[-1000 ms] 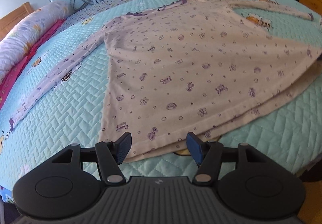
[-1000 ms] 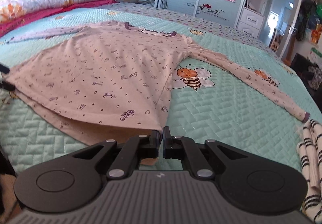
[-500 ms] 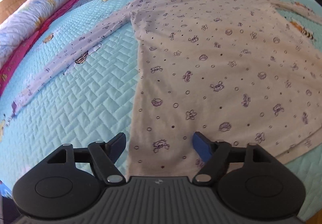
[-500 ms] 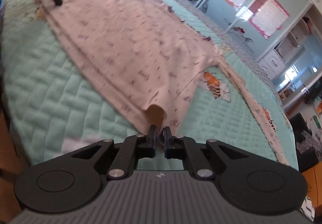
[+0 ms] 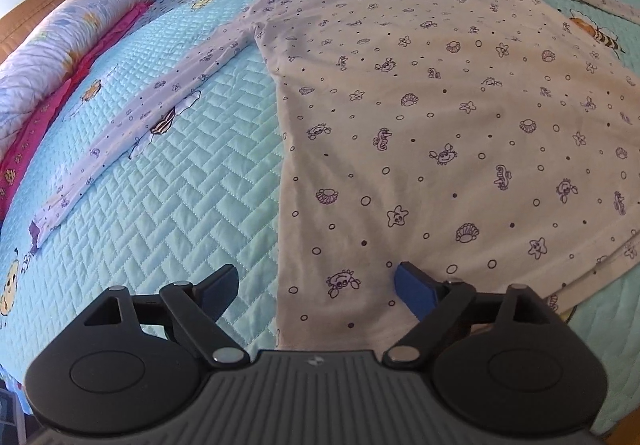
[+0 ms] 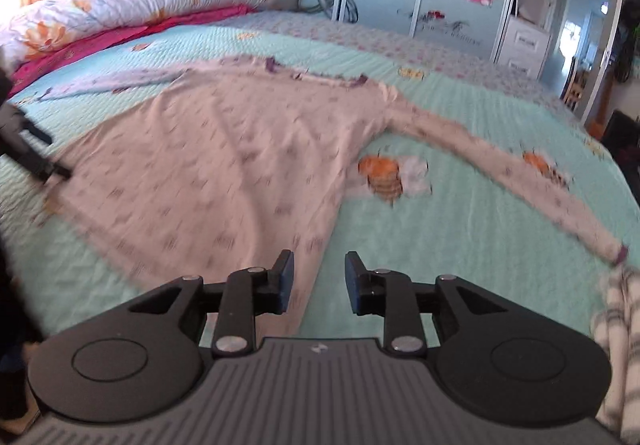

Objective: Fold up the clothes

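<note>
Left wrist view looks down on a cream long-sleeved top printed with purple sea creatures, lying flat on a turquoise quilted bedspread. The left gripper has its jaws spread wide, straddling the top's near left hem corner; the side edge of the top runs between the two fingers, with bare quilt under the left finger and cloth under the right one. Whether either finger touches the cloth cannot be told. The left sleeve stretches out and away to the left across open quilt, well apart from the rolled floral duvet along the bed's far left side.

Right wrist view is motion-blurred. The right gripper is also open, its jaws apart and empty, over the top's near right hem corner. The right sleeve runs out to the right toward the bed edge, its cuff just beside a striped cloth. Open quilt lies between the sleeve and the body of the top, with a bee print on it. The left gripper appears as a dark shape at the far hem corner.
</note>
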Demonstrator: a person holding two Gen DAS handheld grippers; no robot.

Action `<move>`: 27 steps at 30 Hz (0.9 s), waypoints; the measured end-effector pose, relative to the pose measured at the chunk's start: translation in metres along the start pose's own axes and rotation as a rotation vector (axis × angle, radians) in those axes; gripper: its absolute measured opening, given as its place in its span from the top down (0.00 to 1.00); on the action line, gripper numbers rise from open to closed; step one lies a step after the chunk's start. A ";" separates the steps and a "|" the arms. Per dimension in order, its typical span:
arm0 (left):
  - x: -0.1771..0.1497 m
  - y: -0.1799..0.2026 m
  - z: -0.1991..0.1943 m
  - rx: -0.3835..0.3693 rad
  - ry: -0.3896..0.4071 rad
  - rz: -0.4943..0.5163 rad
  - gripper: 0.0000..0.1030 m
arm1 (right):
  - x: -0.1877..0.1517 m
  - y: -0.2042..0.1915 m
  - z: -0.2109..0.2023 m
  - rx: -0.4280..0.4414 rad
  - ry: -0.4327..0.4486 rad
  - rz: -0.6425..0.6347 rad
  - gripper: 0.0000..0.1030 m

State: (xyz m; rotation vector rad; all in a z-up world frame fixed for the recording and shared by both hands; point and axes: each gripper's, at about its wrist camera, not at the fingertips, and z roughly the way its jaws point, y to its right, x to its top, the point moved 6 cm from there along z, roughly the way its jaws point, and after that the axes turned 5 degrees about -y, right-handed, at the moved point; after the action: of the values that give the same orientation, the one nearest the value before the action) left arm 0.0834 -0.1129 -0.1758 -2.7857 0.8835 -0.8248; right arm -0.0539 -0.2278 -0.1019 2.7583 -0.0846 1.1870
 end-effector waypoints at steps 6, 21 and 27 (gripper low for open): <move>-0.003 -0.004 0.002 -0.014 -0.003 -0.015 0.09 | 0.034 0.006 0.062 -0.087 -0.016 -0.016 0.48; -0.003 0.001 0.001 0.054 0.032 0.077 0.04 | 0.047 -0.011 0.134 -0.093 -0.096 -0.103 0.90; -0.003 -0.003 0.004 0.039 0.028 0.055 0.00 | 0.047 0.009 0.135 -0.117 -0.086 -0.041 0.96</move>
State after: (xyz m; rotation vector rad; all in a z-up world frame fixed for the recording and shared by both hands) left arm 0.0849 -0.1091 -0.1798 -2.7104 0.9331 -0.8652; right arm 0.0742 -0.2567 -0.1586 2.6948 -0.1031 1.0193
